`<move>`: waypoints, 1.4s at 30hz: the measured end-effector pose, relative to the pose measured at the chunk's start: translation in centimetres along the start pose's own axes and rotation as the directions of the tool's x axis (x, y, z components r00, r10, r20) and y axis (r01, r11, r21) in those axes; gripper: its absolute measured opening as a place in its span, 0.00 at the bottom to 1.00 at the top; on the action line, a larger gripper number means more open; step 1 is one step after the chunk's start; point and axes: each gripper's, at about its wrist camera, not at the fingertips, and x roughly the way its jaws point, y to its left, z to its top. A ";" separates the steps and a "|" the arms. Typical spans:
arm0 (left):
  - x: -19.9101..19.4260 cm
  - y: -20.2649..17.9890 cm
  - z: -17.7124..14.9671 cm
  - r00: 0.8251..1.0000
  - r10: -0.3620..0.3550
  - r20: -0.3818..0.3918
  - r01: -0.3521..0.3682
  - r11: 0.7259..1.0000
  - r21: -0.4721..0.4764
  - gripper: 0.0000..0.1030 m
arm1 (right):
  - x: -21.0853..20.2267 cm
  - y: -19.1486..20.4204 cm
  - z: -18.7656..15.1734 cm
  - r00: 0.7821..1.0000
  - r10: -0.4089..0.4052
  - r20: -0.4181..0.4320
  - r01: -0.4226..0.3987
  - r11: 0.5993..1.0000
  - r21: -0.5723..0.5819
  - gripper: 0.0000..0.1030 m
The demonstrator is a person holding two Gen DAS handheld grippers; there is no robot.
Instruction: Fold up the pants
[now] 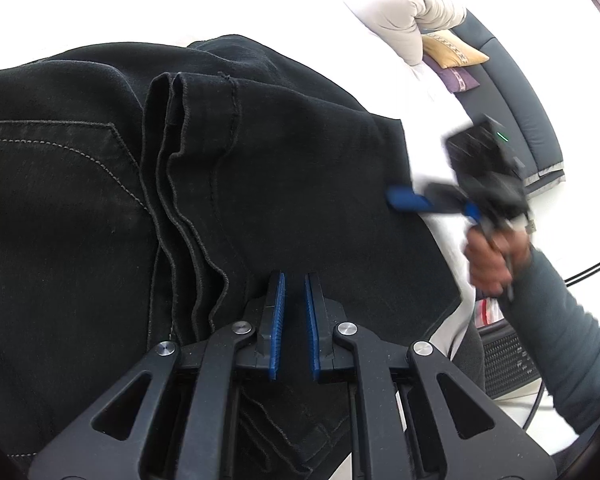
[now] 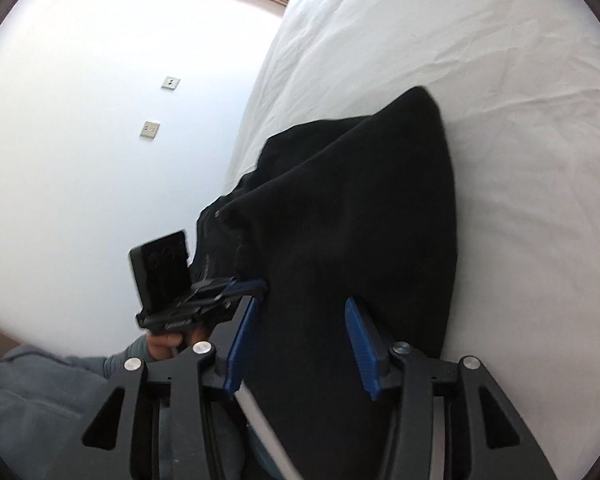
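Black denim pants [image 1: 204, 184], soft and fairly heavy, lay part-folded on the white bed [image 2: 500, 120]. The left hand-held gripper [image 1: 295, 280] stood nearly closed on nothing; the right hand-held gripper [image 2: 302, 308] hovered half-open above the cloth. Hems looked best to grip.

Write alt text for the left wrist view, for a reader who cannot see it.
Black pants lie folded on a white bed, hems stacked beside a stitched back pocket. The left claw, blue pads nearly together, hovers at the near edge with no cloth visibly between them. At right, a hand holds the blurred right claw at the pants' edge.
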 end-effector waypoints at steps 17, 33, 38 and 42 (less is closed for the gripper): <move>-14.5 1.9 -8.6 0.956 0.103 0.276 -0.075 0.991 -0.111 0.10 | 8.3 13.6 -2.6 0.976 0.180 0.123 -0.167 0.979 -0.114 0.61; -20.4 12.8 -16.8 0.913 0.228 0.338 -0.001 0.829 -0.559 0.10 | 17.8 9.6 -0.6 0.999 -0.054 -0.003 0.054 0.992 0.118 0.23; -20.0 15.1 -16.8 0.920 0.184 0.347 0.061 0.805 -0.589 0.10 | 17.5 9.5 -0.8 0.998 -0.058 0.003 0.057 0.990 0.128 0.25; -19.7 16.5 -17.7 0.906 0.114 0.409 0.185 0.761 -0.622 0.10 | 16.7 10.1 -1.0 1.000 -0.029 0.008 0.028 0.994 0.103 0.49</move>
